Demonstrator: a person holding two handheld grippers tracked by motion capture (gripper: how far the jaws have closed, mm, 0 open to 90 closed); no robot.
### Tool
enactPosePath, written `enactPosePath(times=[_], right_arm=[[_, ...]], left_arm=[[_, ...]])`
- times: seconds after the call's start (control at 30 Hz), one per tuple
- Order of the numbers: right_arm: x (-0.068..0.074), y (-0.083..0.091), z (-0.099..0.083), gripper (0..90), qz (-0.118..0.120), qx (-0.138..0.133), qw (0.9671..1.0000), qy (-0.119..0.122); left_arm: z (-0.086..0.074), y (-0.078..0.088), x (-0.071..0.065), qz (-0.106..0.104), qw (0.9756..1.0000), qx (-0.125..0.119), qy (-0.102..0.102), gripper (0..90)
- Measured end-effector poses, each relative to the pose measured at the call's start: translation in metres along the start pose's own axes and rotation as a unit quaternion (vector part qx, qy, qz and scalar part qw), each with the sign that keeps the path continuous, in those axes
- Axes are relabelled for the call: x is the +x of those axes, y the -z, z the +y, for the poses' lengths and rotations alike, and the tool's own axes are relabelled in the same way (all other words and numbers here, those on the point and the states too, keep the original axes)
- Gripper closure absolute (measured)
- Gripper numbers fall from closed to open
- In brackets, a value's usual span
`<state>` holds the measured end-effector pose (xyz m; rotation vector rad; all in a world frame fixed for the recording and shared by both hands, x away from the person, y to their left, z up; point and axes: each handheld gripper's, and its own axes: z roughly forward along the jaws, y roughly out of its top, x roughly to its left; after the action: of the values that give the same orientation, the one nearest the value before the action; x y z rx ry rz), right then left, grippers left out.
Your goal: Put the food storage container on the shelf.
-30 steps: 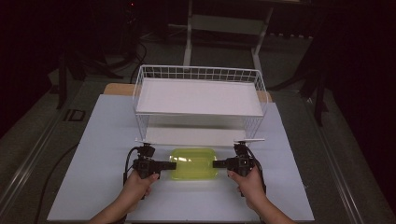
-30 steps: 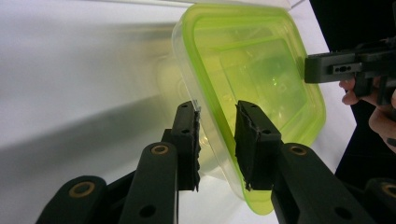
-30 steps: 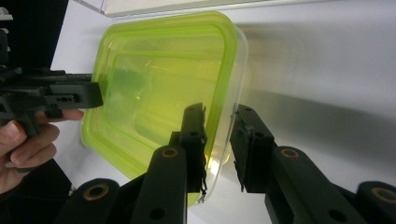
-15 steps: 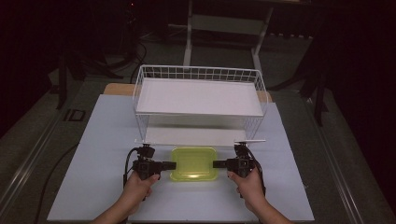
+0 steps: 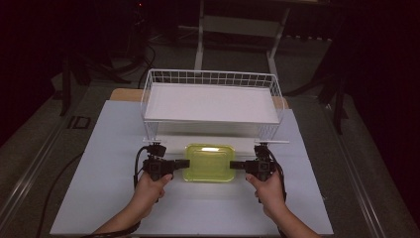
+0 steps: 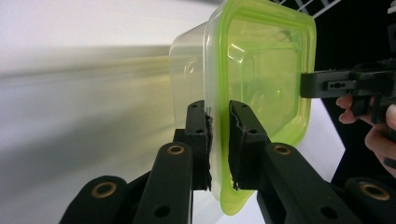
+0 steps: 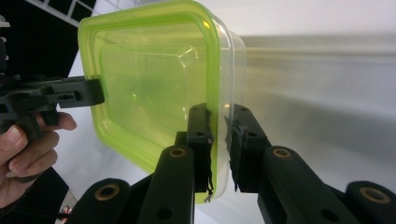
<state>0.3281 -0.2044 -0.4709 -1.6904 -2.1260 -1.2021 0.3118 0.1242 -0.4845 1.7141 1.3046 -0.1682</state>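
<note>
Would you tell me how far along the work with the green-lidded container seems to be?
Done: the lid is on the container. In hand: the left gripper and right gripper each pinch its rim at opposite ends, in front of the wire basket. Left: the basket holds nothing yet; placing it there is only a guess.

Left tool [image 6: 218, 140], right tool [image 7: 219, 144]: black jaws, brass-ringed pivots, black cables; forearms bare.

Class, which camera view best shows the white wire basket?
The high view: the whole wire basket stands behind the green-lidded box. The left gripper view catches only a corner of it, the right another.
</note>
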Motion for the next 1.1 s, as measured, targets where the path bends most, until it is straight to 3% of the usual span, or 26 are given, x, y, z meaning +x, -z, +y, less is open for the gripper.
enactPosePath(times=[0.2,0.47,0.8,1.1], right_arm=[[0.003,0.009,0.014,79.5,-0.003,-0.025,0.9997,0.006],[-0.001,0.009,0.023,79.4,-0.009,-0.047,0.9988,0.009],[-0.016,-0.01,0.028,79.2,-0.04,-0.054,0.9977,0.012],[-0.023,-0.023,0.036,79.0,-0.057,-0.064,0.9963,0.005]], left_arm=[[0.015,0.0,-0.007,0.003,0.9997,-0.02,-0.017,80.0],[0.023,-0.008,-0.004,0.003,0.9992,-0.033,-0.022,80.0],[0.023,-0.03,0.013,0.005,0.9992,-0.039,-0.012,79.9],[0.03,-0.043,0.026,0.01,0.9985,-0.05,-0.018,79.9]])
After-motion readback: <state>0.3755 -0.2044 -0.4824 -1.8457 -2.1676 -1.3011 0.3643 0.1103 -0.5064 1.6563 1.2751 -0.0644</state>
